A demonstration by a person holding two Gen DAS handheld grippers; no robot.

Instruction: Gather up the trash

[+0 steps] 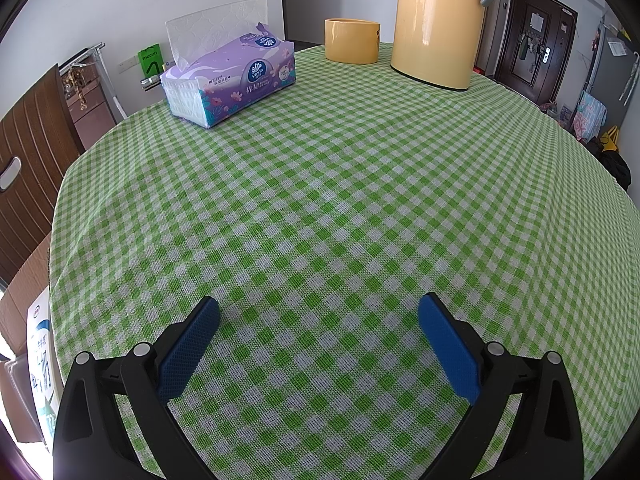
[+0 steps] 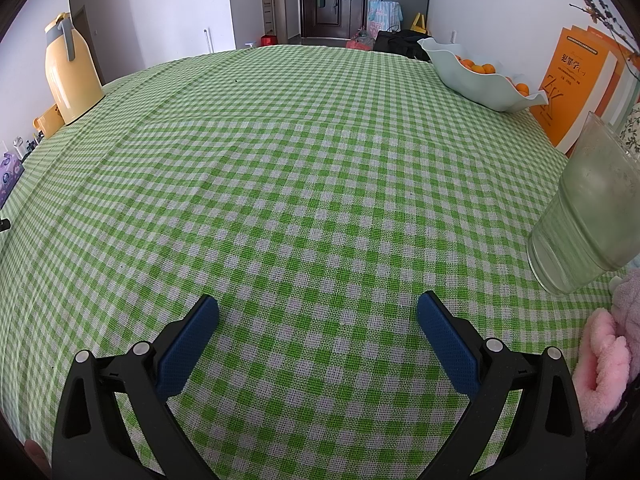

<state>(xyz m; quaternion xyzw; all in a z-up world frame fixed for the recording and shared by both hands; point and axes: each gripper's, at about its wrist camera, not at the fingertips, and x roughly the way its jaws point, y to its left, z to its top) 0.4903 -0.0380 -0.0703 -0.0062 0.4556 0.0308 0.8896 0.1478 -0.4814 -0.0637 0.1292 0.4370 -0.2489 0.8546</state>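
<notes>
- Here, the left gripper (image 1: 319,312) hovers over a worktop (image 1: 340,184) covered in green-and-white checked cloth; its blue-padded jaws are spread wide, with nothing between them.
- The right gripper (image 2: 318,312) hovers likewise over the same cloth, jaws released and bare.
- No piece of trash can be made out in either view, so where the task's thing lies and how it looks cannot be told.
- In the left wrist view, a purple tissue pack (image 1: 230,80) sits far left, one white sheet standing up from its slot.
- A yellow cup (image 1: 352,40) stands at the far edge, just beside a tall yellow flask (image 1: 438,20) with a grey handle to its right.
- In the right wrist view, a pale green bowl (image 2: 480,82) of oranges (image 2: 476,67) sits far right.
- Orange books (image 2: 572,84) stand upright just right of the bowl.
- A cloudy glass (image 2: 588,212) stands near right, and pink fluffy fabric (image 2: 604,364) lies nearer, at the right edge.
- A cardboard box (image 1: 24,320) shows past the worktop's left edge.
</notes>
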